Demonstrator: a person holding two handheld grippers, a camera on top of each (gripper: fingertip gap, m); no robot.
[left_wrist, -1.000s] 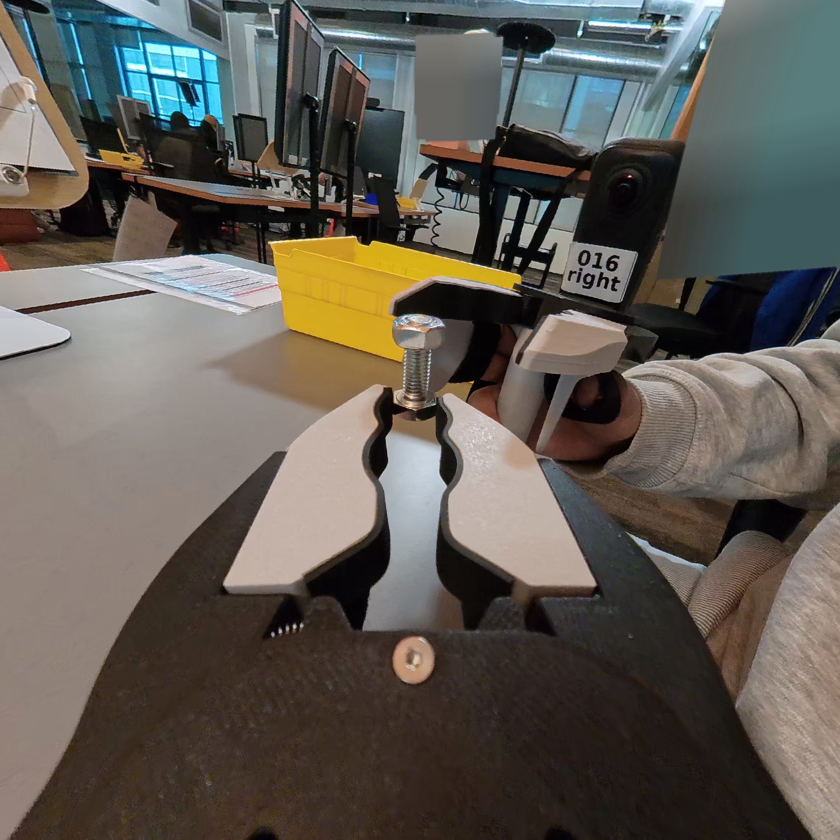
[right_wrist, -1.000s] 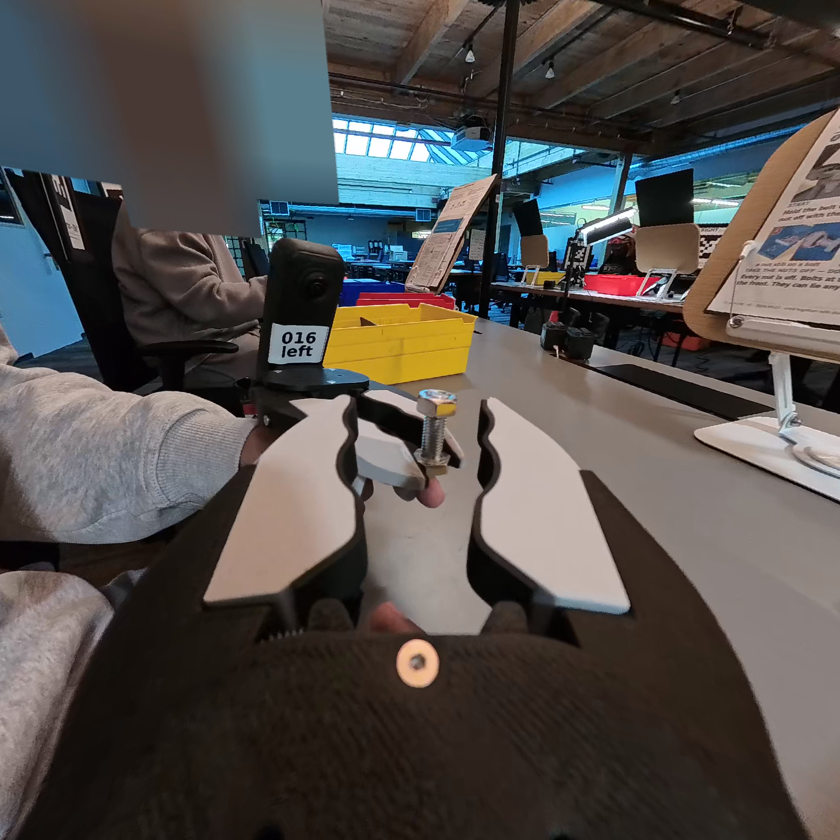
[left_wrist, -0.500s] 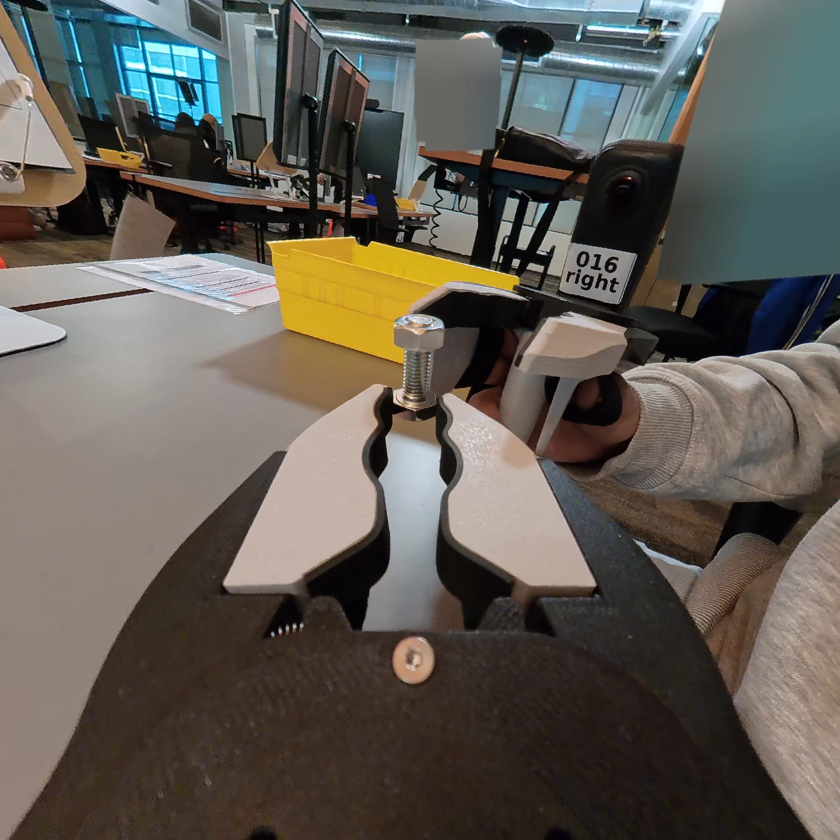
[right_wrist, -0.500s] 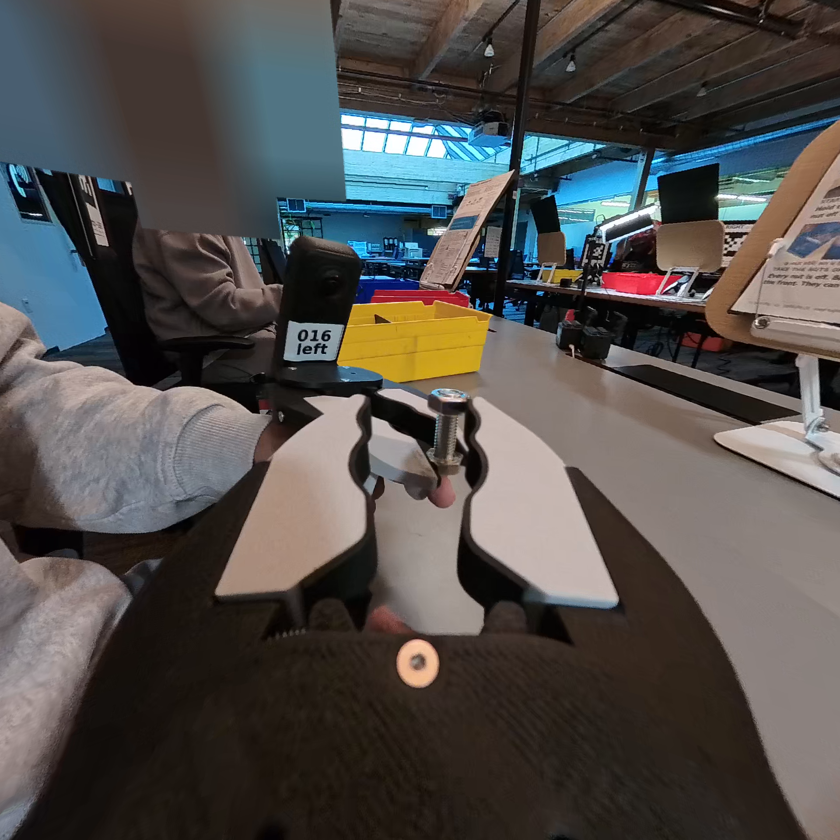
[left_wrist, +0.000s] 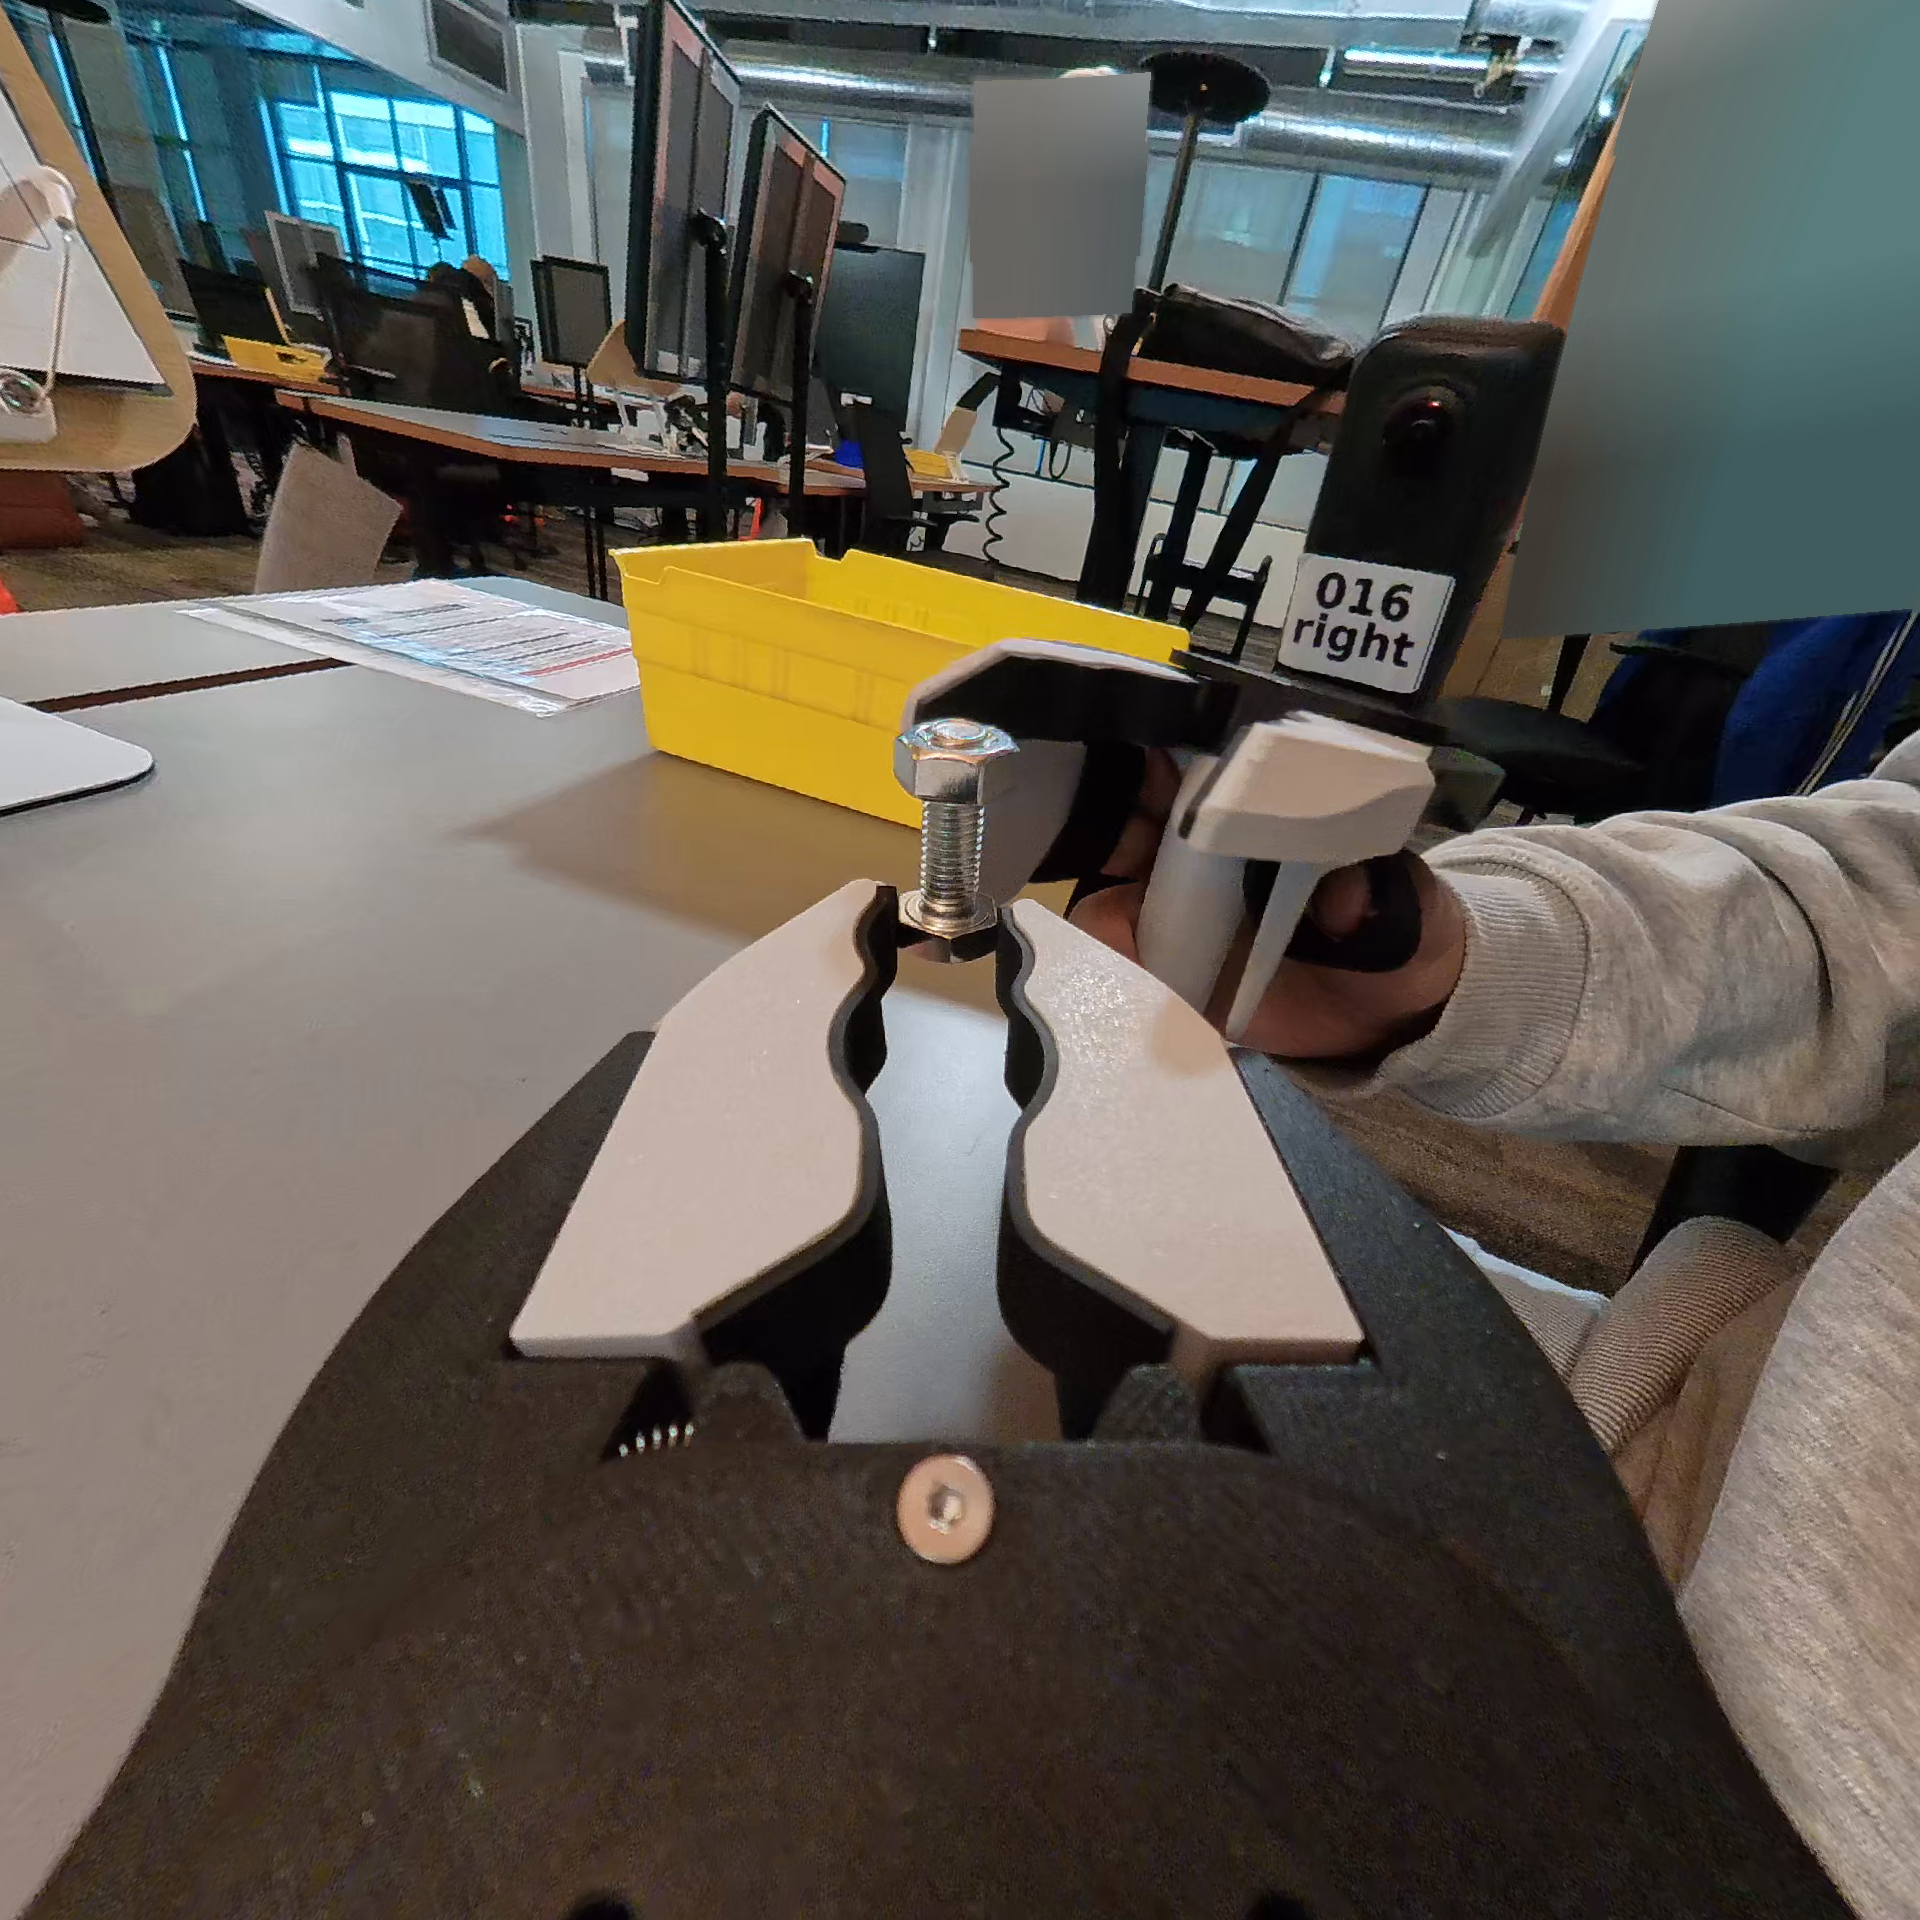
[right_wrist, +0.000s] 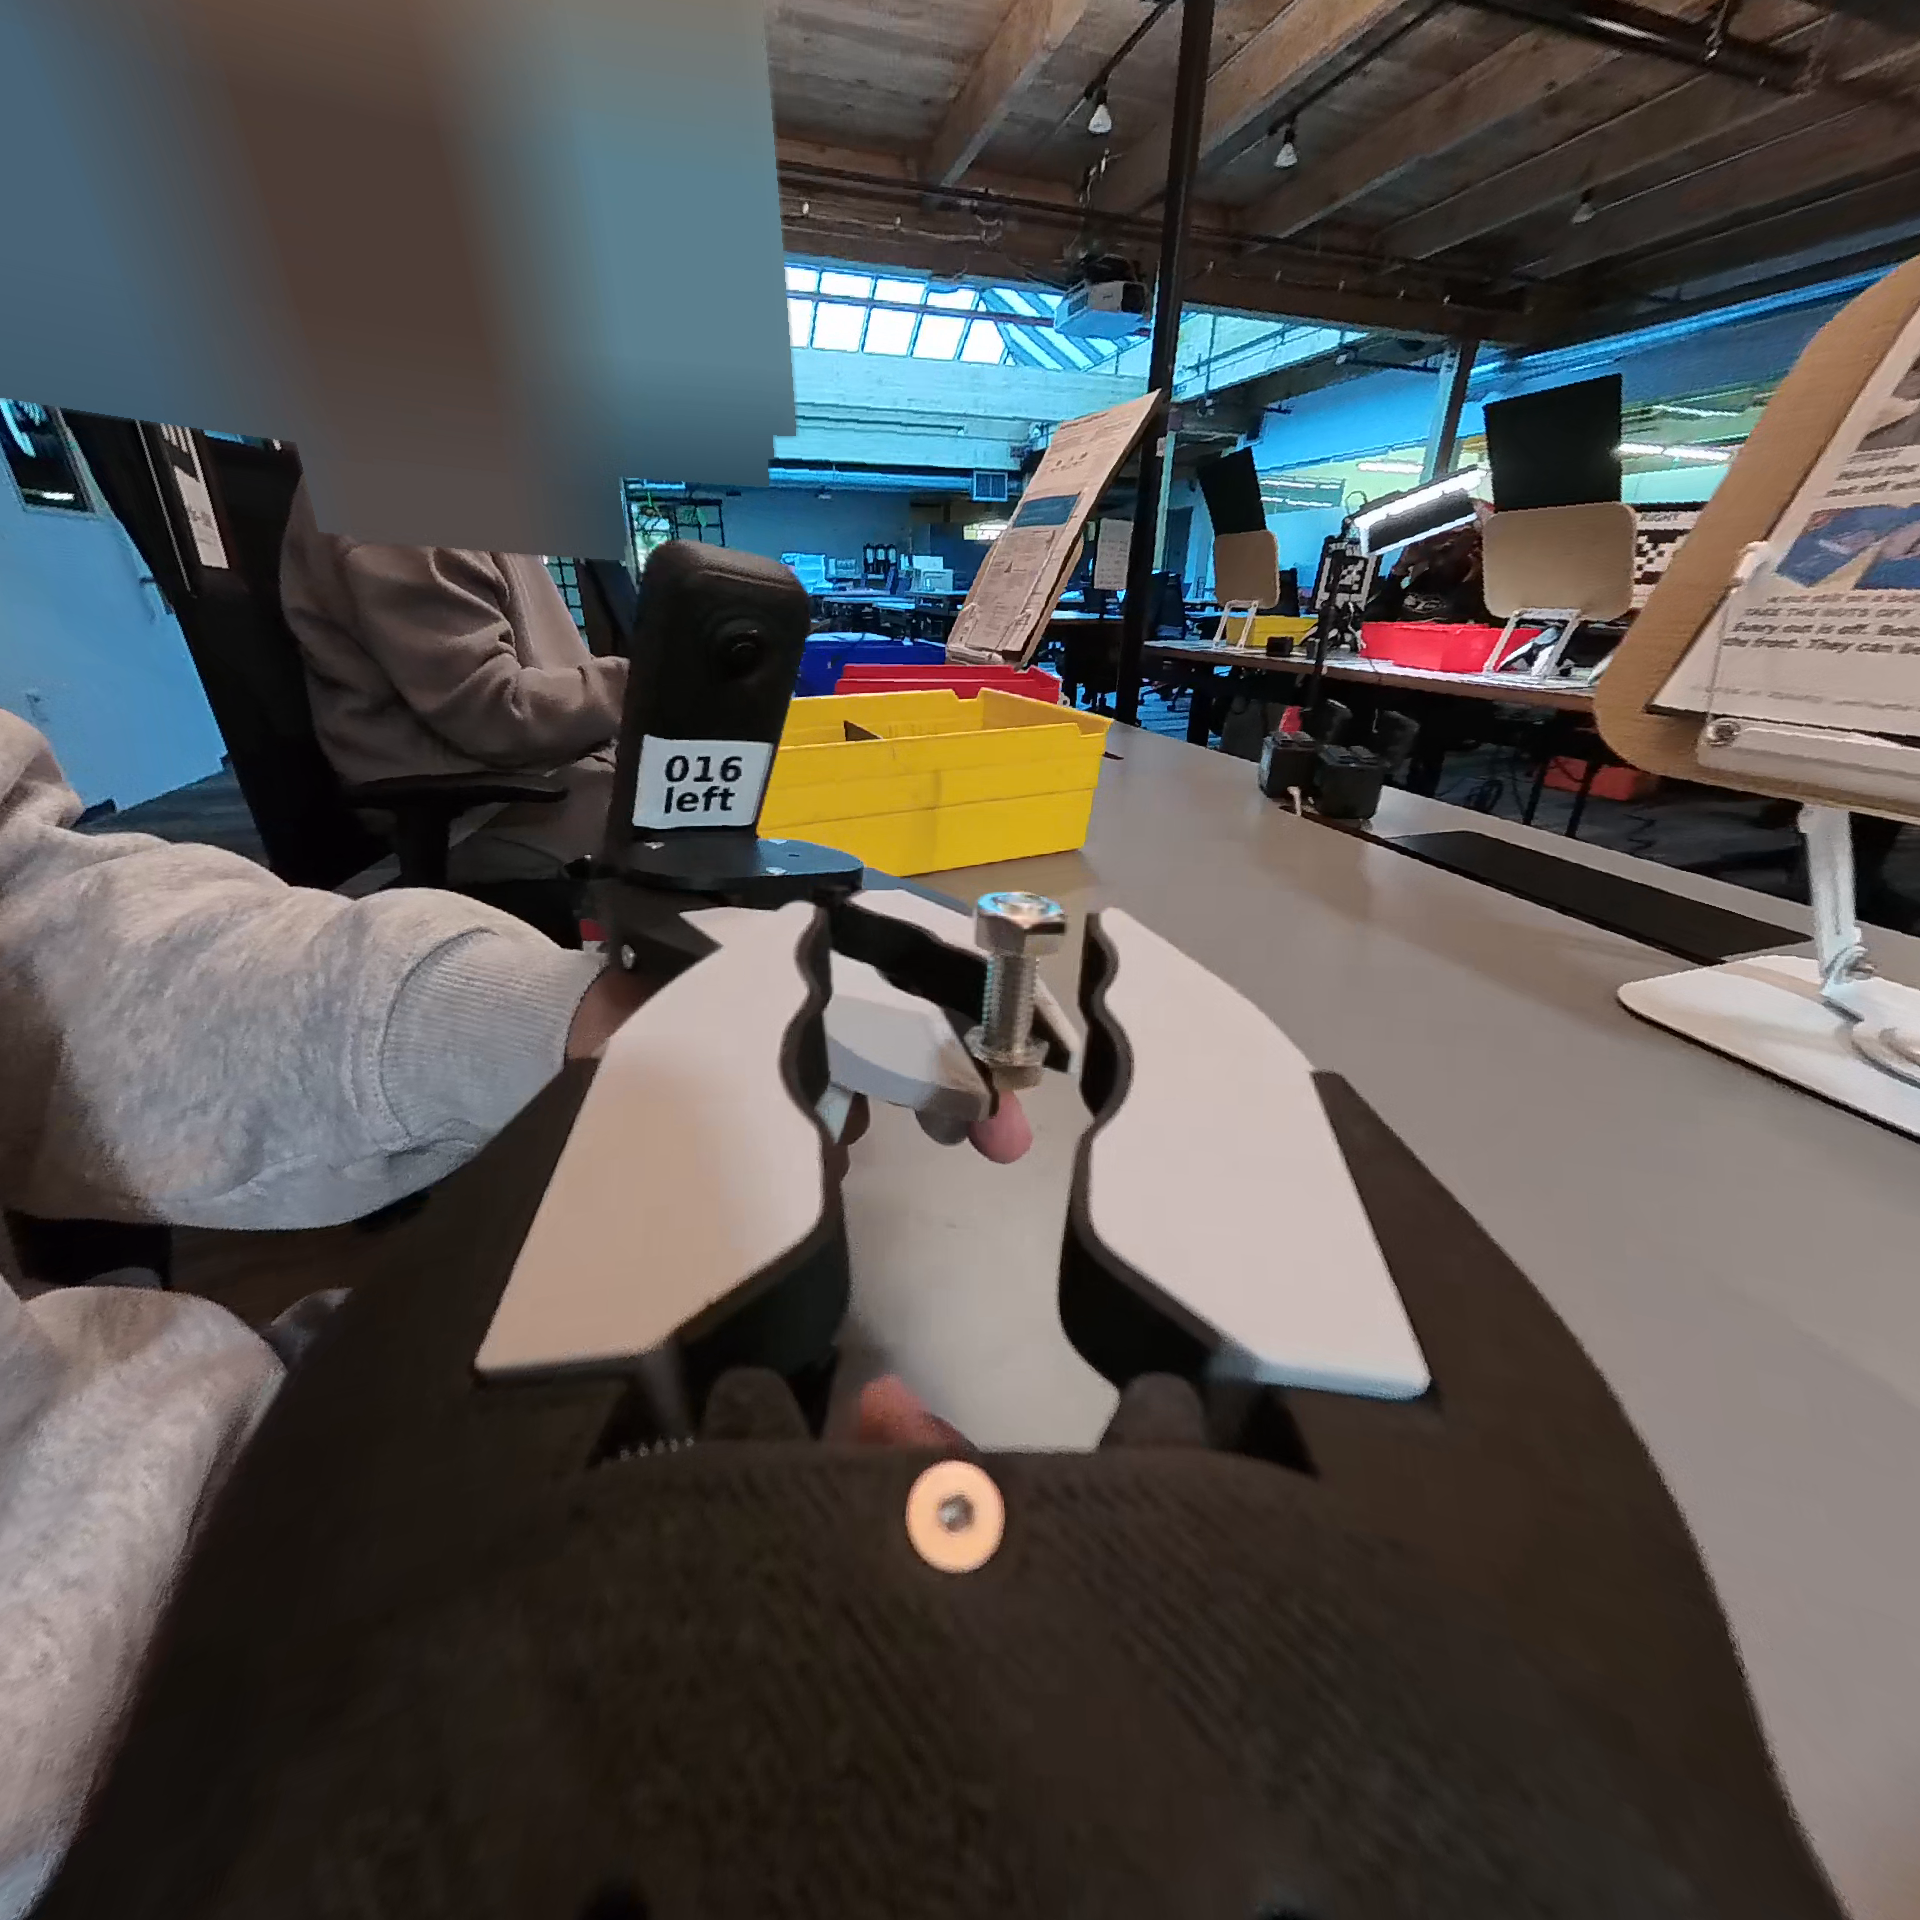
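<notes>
A silver hex bolt (left_wrist: 951, 831) stands upright, head up, over the grey table (left_wrist: 312, 935). My left gripper (left_wrist: 945, 925) is shut on the nut (left_wrist: 948, 920) at the bolt's lower end. My right gripper (right_wrist: 954, 920) is open, and its two fingers stand either side of the bolt (right_wrist: 1013, 977) at head height. The head is nearer the right-hand finger, and a gap shows on both sides. The left gripper (right_wrist: 997, 1070) shows in the right wrist view holding the nut (right_wrist: 1006, 1055). The right gripper (left_wrist: 1039, 691) shows behind the bolt in the left wrist view.
A yellow bin (left_wrist: 790, 686) stands on the table behind the bolt, and it also shows in the right wrist view (right_wrist: 935, 779), with red and blue bins behind it. A sheet of paper (left_wrist: 447, 634) lies at the far left. A document stand (right_wrist: 1766, 1029) is at the right. A person sits in a chair (right_wrist: 447, 665).
My right gripper's fingers narrowed around the bolt head half a second ago and have now spread apart again. My left gripper still holds the nut in the same place.
</notes>
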